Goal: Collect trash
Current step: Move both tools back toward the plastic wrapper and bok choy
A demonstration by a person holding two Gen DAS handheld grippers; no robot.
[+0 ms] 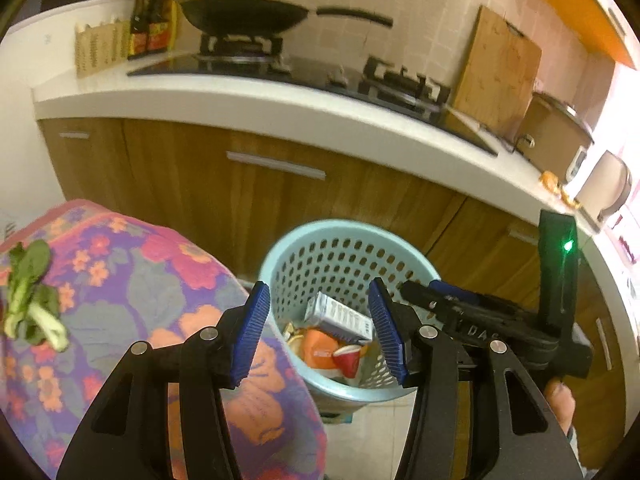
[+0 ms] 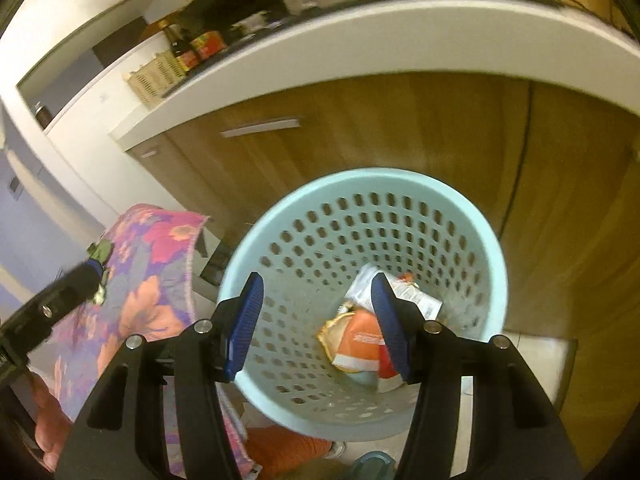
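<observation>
A light blue perforated waste basket (image 1: pixel 304 256) stands on the floor before the wooden cabinets; it also shows in the right wrist view (image 2: pixel 280 220). Inside lie a white carton (image 1: pixel 340 314), an orange wrapper (image 1: pixel 318 350) and a red cup (image 1: pixel 348 362); the right wrist view shows the orange wrapper (image 2: pixel 358 342) and a white packet (image 2: pixel 420 300). My left gripper (image 1: pixel 318 328) is open and empty above the basket's near rim. My right gripper (image 2: pixel 316 328) is open and empty over the basket mouth; it shows in the left wrist view (image 1: pixel 412 290). A green vegetable scrap (image 1: pixel 30 296) lies on the flowered cloth.
A table with a flowered cloth (image 1: pixel 132 280) stands left of the basket. Behind is a white counter (image 1: pixel 240 100) with a stove, a black wok (image 1: pixel 244 16), sauce bottles (image 1: pixel 150 24), a cutting board (image 1: pixel 496 76) and a rice cooker (image 1: pixel 556 132). Wooden cabinet doors (image 2: pixel 360 128) are close behind the basket.
</observation>
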